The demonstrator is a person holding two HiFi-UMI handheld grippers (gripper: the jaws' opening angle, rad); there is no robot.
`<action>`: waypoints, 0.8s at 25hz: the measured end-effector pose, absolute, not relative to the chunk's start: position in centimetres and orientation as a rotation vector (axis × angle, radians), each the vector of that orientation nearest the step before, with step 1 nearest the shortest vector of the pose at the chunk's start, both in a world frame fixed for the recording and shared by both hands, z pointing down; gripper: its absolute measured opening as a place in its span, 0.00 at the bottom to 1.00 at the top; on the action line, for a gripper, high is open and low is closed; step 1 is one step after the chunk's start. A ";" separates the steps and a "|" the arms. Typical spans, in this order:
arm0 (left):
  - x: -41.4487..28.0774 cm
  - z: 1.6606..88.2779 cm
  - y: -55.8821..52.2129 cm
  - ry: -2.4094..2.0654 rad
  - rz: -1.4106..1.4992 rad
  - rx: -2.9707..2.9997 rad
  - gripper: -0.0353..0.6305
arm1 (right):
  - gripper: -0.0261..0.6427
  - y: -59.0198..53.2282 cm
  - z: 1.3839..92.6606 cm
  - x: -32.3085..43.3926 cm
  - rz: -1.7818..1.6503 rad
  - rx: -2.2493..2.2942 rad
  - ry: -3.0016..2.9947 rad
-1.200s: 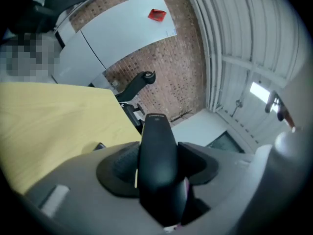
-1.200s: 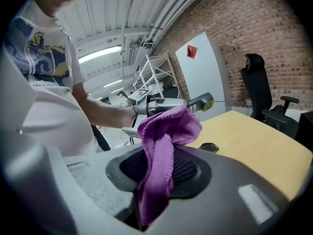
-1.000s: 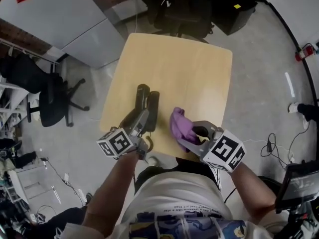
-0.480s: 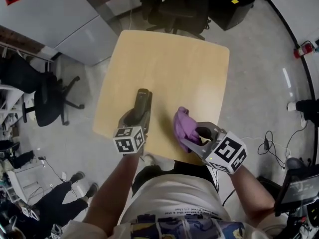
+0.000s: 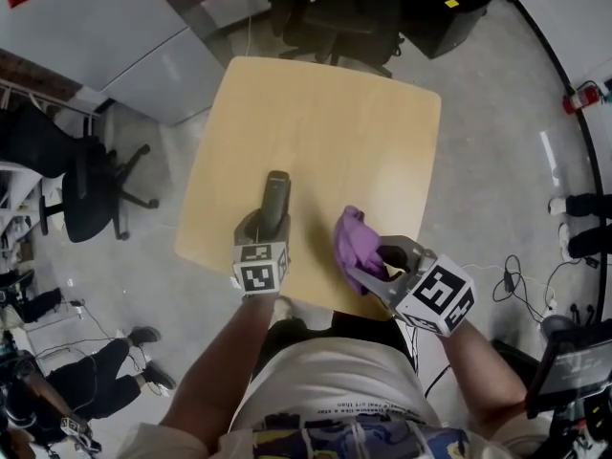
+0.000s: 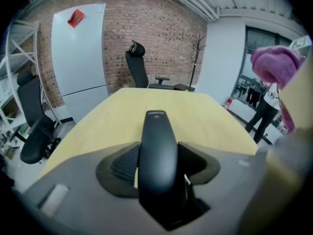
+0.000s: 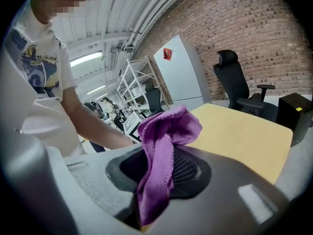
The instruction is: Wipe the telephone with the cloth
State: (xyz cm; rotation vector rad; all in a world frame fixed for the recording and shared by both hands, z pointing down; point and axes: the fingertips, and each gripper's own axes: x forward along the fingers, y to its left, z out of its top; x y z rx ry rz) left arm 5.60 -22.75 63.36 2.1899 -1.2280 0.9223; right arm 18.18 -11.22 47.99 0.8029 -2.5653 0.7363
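Observation:
A black telephone handset (image 5: 275,191) points away from me over the near left part of the wooden table (image 5: 335,113). My left gripper (image 5: 263,226) is shut on its near end; in the left gripper view the handset (image 6: 157,146) fills the gap between the two jaws. A crumpled purple cloth (image 5: 356,240) hangs to the right of the handset, apart from it. My right gripper (image 5: 368,261) is shut on the cloth (image 7: 164,146), which bunches above the jaws and trails down between them. The cloth (image 6: 274,65) also shows at the right edge of the left gripper view.
Black office chairs stand at the left (image 5: 91,194) and behind the table (image 5: 335,17). A white cabinet (image 5: 96,36) is at the far left and a black box (image 5: 449,8) at the far right. Cables (image 5: 521,280) lie on the floor. A person (image 5: 86,390) is at the lower left.
My left gripper has rolled and sunk toward the table with the handset, so its marker cube now faces up. The right gripper and cloth have shifted only slightly.

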 end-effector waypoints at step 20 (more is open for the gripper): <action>0.5 58.1 -18.9 -1.005 0.711 2.375 0.54 | 0.20 -10.4 46.4 11.3 0.608 0.963 -2.494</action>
